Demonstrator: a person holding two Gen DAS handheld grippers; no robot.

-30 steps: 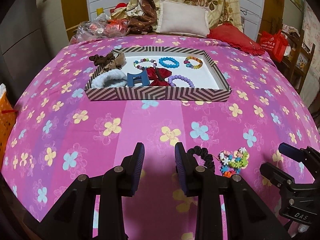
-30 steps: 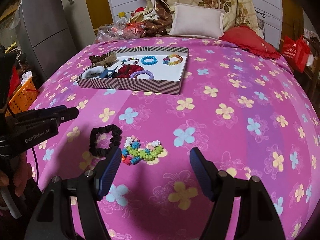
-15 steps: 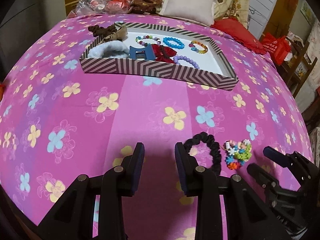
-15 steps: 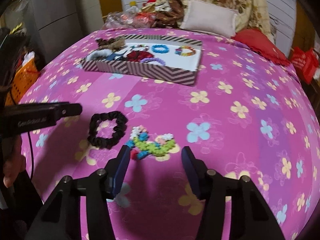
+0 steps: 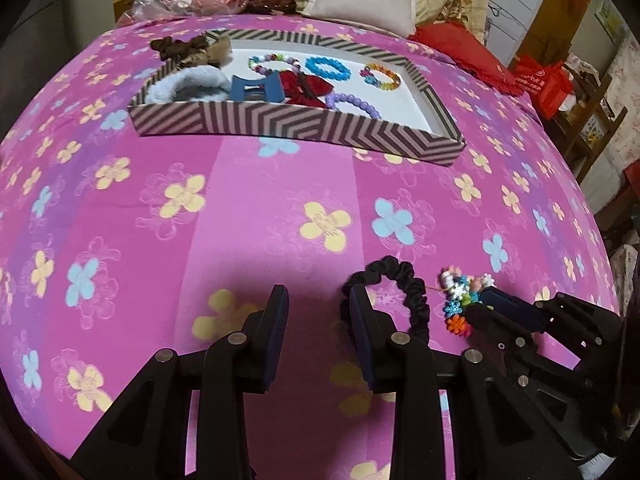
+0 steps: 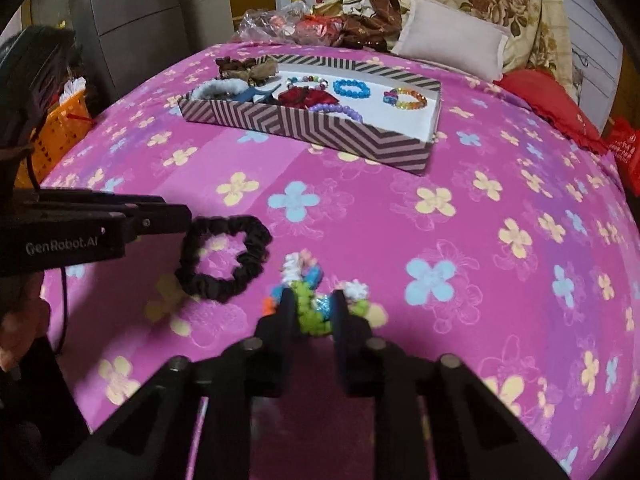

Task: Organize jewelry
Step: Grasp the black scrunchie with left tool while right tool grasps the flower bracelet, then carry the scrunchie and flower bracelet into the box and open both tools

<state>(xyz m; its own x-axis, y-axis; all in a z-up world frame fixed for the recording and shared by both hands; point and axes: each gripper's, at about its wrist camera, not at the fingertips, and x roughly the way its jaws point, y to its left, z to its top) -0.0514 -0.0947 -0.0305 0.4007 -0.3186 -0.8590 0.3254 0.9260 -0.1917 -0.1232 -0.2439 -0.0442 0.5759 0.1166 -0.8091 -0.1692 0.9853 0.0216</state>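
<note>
right gripper clamped on the bead bracelet, low on the pink bedsheet; bracelet sits between the fingers, ends sticking out both sides. black scrunchie lies just left of the bracelet, apart from it. left gripper parted, holding nothing, its right finger at the scrunchie's left edge. striped tray well beyond the bracelet, with bracelets, a bow, clip and scrunchies inside.
</note>
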